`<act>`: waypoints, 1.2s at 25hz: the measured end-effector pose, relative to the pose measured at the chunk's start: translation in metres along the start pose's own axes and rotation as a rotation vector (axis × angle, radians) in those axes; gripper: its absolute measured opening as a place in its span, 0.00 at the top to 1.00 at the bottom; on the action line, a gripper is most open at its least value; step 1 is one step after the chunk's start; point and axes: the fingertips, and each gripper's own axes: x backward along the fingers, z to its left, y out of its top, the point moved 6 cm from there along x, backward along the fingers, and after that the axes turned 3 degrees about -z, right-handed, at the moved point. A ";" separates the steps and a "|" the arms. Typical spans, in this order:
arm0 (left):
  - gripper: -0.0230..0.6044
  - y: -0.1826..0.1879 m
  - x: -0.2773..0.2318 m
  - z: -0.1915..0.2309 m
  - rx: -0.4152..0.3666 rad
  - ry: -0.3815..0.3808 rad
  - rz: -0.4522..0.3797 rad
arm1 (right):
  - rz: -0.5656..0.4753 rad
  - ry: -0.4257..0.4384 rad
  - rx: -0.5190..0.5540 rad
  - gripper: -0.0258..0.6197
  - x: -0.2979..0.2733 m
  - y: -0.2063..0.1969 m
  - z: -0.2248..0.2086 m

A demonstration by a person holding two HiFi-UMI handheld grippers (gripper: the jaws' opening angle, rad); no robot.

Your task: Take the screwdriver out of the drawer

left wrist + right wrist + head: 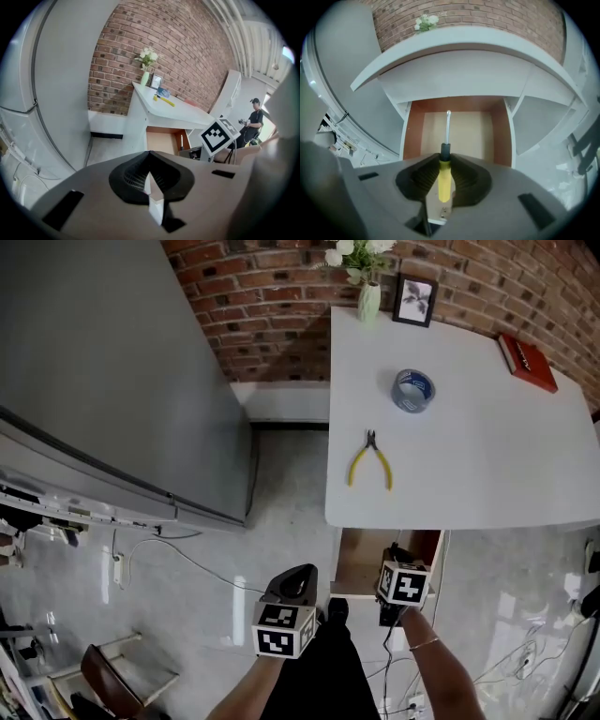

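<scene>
In the right gripper view, the yellow handle of the screwdriver (pixel 444 177) is clamped between the fingers of the right gripper (pixel 443 199). Its shaft is pointed toward 12 o'clock, above the floor of the open drawer (pixel 413 133). In the head view the tool is hidden behind this gripper and its marker cube.

In the left gripper view, the fingers of the left gripper (pixel 151 182) are pressed together with nothing between them. A person (pixel 253 123) is shown at 3 o'clock only in this view.

Only the head view shows the top of the tabletop (pixel 469 465), with pliers (pixel 369 460) near the front edge and a tape roll (pixel 412 390) further in. This front edge overhangs the drawer. Bare floor (pixel 281 512) lies at 9 o'clock of the drawer, bounded by a grey cabinet (pixel 112 381).
</scene>
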 end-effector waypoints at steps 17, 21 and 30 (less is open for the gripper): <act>0.97 0.033 0.021 -0.016 -0.072 -0.038 -0.040 | -0.187 0.077 -0.015 0.84 0.114 0.022 0.022; 0.97 0.040 0.031 -0.019 -0.079 -0.036 -0.046 | -0.221 0.107 -0.026 0.84 0.140 0.026 0.028; 0.97 0.060 0.047 -0.037 -0.089 -0.059 -0.100 | -0.276 0.139 -0.049 0.84 0.180 0.035 0.028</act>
